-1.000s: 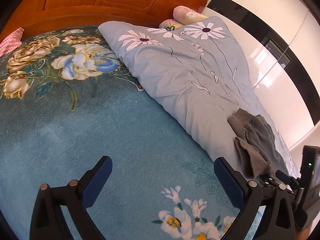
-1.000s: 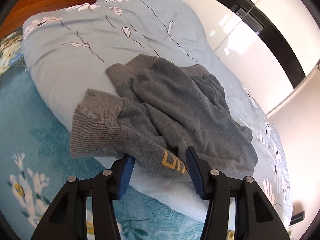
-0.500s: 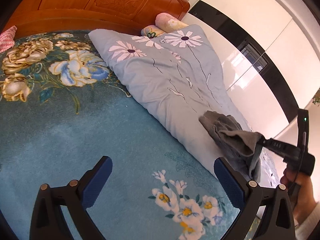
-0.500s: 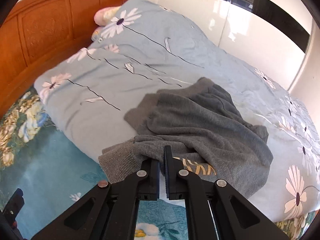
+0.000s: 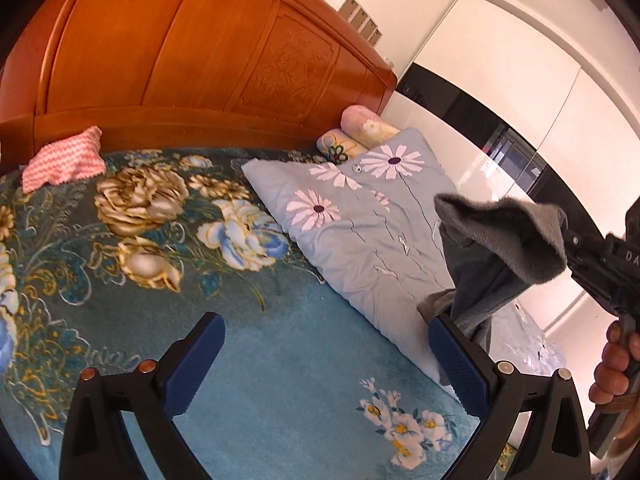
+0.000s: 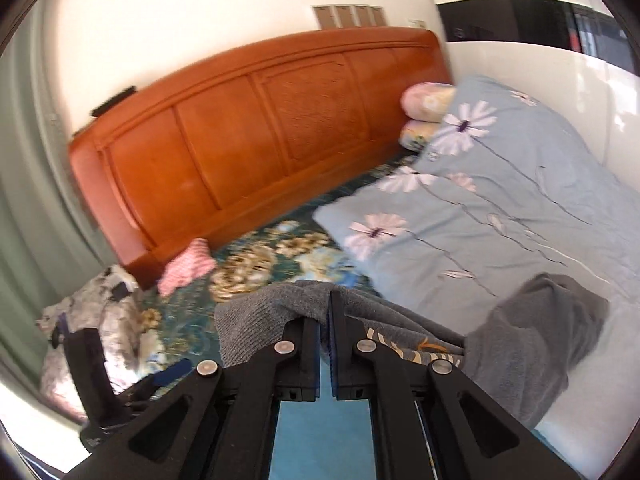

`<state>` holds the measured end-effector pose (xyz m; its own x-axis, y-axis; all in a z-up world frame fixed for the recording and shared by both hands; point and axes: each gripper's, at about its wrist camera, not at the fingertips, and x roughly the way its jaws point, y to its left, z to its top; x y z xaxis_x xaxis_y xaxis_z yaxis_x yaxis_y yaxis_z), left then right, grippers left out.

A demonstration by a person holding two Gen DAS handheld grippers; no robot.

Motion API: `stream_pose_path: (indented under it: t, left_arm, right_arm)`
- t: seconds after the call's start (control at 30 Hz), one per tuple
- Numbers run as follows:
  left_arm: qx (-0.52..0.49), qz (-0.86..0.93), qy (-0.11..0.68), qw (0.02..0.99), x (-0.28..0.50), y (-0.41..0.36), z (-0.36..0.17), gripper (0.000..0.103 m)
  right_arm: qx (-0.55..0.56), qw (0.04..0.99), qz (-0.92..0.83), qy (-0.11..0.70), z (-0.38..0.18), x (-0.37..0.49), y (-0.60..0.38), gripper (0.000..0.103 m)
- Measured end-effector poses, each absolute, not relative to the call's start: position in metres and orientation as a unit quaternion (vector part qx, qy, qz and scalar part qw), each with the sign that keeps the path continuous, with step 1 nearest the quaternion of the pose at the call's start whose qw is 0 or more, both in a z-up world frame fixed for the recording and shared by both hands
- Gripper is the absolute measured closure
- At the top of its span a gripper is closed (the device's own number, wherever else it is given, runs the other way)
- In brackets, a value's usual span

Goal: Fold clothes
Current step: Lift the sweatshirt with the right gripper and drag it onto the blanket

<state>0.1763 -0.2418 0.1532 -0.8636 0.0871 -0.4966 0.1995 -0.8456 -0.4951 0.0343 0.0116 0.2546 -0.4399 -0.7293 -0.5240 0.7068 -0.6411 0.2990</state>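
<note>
Through the left wrist camera I see my left gripper (image 5: 324,364) spread wide and holding nothing, poised over the teal floral plush blanket (image 5: 280,360) that covers the bed; the one grey knitted sweater (image 5: 508,248) hangs in the air to its right, lifted off the pale blue daisy-print quilt (image 5: 360,232); my right gripper (image 5: 600,264) pinches its ribbed hem, and the rest trails downward, its lowest folds dropping behind my right-hand finger (image 5: 460,364). The garment's long axis runs from that pinched hem down toward the quilt; I judge the left gripper is the free one and near enough to take a second corner, which lies to its right and slightly above.

Through the right wrist camera my right gripper (image 6: 326,320) is pressed together on the sweater's hem (image 6: 256,320); the cloth drapes either side of the fingers, and its bulk (image 6: 540,336) sags onto the quilt (image 6: 500,200) to the right.

Counted: one sweater, one quilt, two rolled floral pillows (image 6: 424,112) by the orange wooden headboard (image 6: 260,128), one pink knitted cloth (image 6: 188,266).
</note>
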Motion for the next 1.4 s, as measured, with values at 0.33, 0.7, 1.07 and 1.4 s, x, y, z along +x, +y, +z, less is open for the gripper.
stream_pose_path:
  t: [0.33,0.7,1.07,1.4]
  left_arm:
    - [0.319,-0.902,0.282,0.074,0.238,-0.279,0.115,0.000]
    - [0.410,-0.867,0.283,0.031,0.195,-0.251,0.058,0.000]
    - [0.464,-0.846,0.261,0.043,0.167,-0.247,0.027,0.001]
    - [0.502,-0.862,0.073,-0.016,0.135,-0.239,0.008,0.001]
  right_arm:
    - [0.447,0.477,-0.753,0.076,0.199,0.059,-0.153,0.088]
    - [0.469,0.349,-0.809,-0.059,0.151,0.009,0.024,0.059]
    - [0.512,0.133,-0.835,-0.150,0.058,-0.060,0.145,0.059]
    - [0.485,0.105,-0.860,-0.116,0.041,-0.114,0.133,0.059]
